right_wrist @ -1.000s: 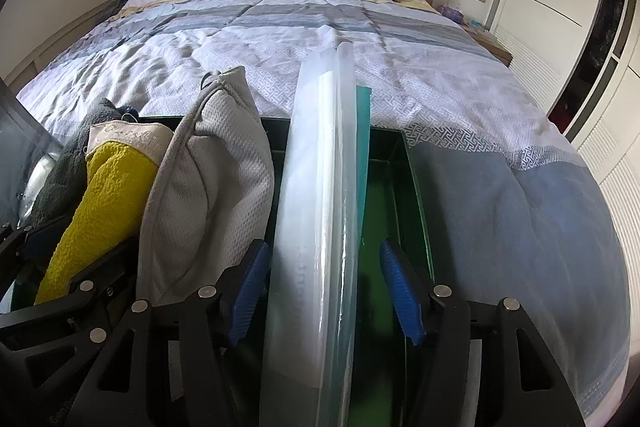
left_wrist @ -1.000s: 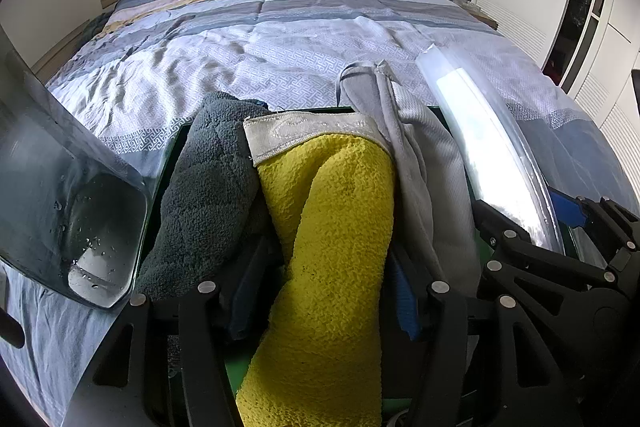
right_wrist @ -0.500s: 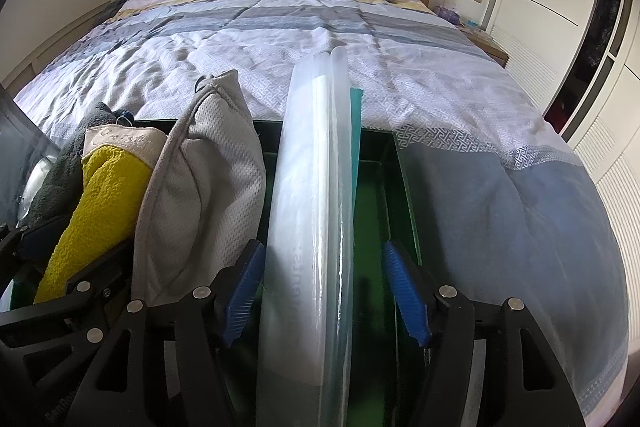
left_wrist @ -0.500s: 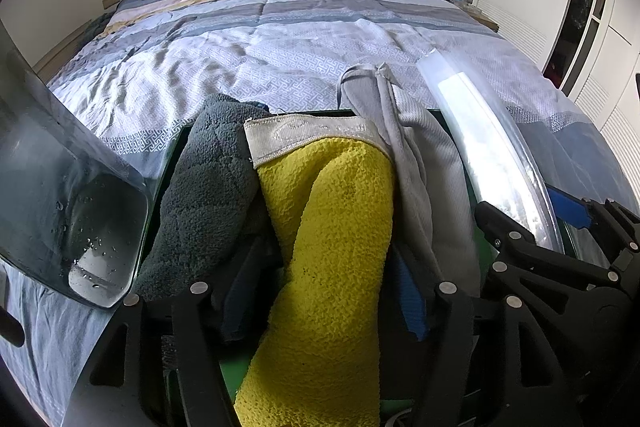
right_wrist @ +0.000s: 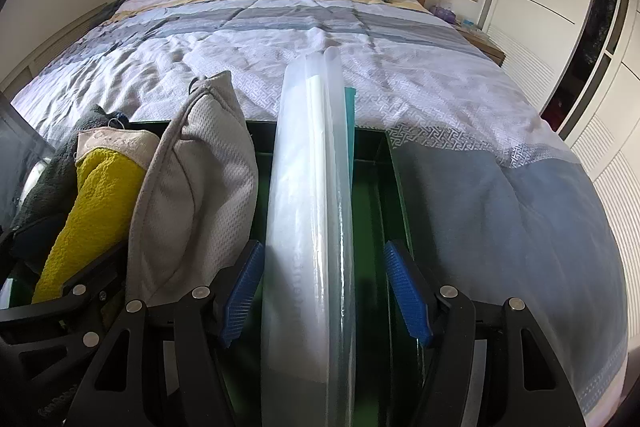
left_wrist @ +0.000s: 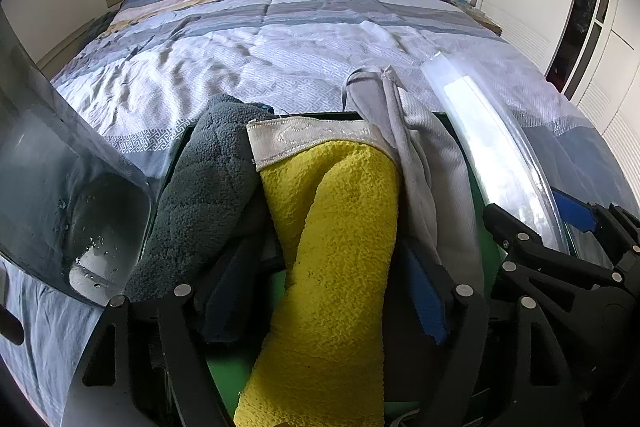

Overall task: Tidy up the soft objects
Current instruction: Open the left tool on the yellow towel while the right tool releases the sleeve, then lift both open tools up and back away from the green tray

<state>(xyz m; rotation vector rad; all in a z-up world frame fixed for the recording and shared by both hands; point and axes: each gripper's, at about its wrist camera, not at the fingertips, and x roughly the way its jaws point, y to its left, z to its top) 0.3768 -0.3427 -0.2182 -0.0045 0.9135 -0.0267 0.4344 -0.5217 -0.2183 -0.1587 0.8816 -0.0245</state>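
A: Where does the yellow towel (left_wrist: pixel 336 251) sit against the left tongs (left_wrist: pixel 328 291)?

B: Right between them, upright in the green bin (right_wrist: pixel 394 163) on the bed (left_wrist: pixel 280 59), its long side running straight away from the tongs toward the headboard. The jaws are opening; the pads look clear of the cloth, though the left one is partly hidden.

A: And the right tongs (right_wrist: pixel 326 291)?

B: Spread, straddling the clear plastic packet (right_wrist: pixel 312 211), which stands on edge and runs the same way. The left pad is just beside it, the right pad well apart.

A: What else is in the bin?

B: A dark grey towel (left_wrist: pixel 204 199) left of the yellow one, a light grey cloth (right_wrist: pixel 196 187) between yellow and packet. I judge each hand is nearest its own item.
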